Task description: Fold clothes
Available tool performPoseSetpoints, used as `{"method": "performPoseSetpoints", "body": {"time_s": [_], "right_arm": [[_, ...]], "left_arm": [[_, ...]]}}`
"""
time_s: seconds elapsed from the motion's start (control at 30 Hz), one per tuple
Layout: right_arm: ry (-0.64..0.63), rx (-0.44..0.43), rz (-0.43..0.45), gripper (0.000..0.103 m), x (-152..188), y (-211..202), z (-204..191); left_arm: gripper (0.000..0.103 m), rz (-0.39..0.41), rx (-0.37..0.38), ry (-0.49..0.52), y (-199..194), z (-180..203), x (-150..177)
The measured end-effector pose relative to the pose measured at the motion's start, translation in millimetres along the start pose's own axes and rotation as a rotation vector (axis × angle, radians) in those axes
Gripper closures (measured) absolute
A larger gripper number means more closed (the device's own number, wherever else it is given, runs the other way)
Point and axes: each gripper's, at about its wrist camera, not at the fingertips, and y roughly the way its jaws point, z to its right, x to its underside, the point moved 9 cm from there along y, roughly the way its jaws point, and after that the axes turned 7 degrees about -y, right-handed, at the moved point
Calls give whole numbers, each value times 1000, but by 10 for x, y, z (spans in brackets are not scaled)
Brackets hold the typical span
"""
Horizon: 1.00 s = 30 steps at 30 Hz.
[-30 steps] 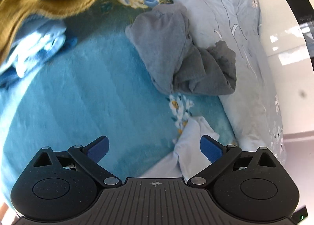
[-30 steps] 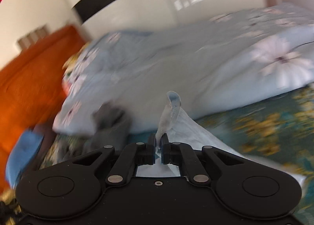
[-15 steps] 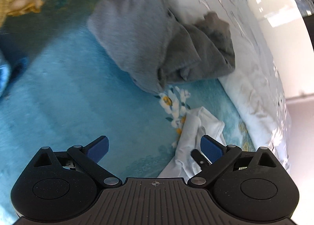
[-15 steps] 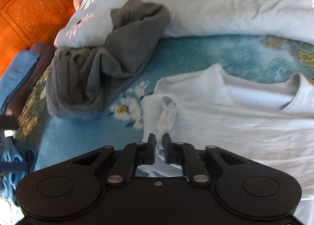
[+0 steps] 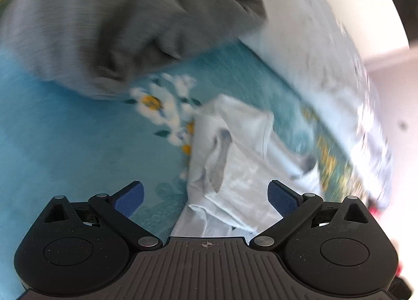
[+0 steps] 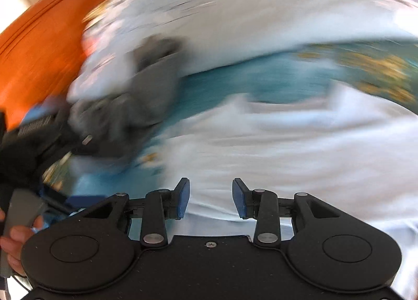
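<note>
the bed, in a teal flowered cover, carried everything. a grey garment lay heaped well ahead of the left gripper. the white t-shirt lay flat, its folded sleeve edge just ahead between the left jaws, which stood wide and empty. the right gripper, jaws partly apart and empty, hovered over the shirt's blurred body, which ran crosswise; the left looked nearer the sleeve.

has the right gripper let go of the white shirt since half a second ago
Yes. The right gripper now stands open above the white shirt, which lies on the bed; earlier it pinched a fold.
</note>
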Motion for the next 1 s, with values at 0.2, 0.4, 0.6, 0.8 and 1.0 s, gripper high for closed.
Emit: {"method": "performPoseSetpoints", "body": {"time_s": [0.2,0.4,0.6,0.8,1.0], "right_arm": [[259,302,34,64,247,-482,1230],[370,345,20,64,400,-608,1798],[398,364,16,65,395,-508,1952],[366,378,9,66,390,-568,1993],[345,320,8,65,565,-887,1891]], "left_arm": [[3,-31,-116,193,491,136,71],[5,-3,-208,170,657,-46,60],[5,44,-292,171,632,-139,28],[5,66,-284,155,485,-75,112],[4,67,-176,117,45,-149,589]]}}
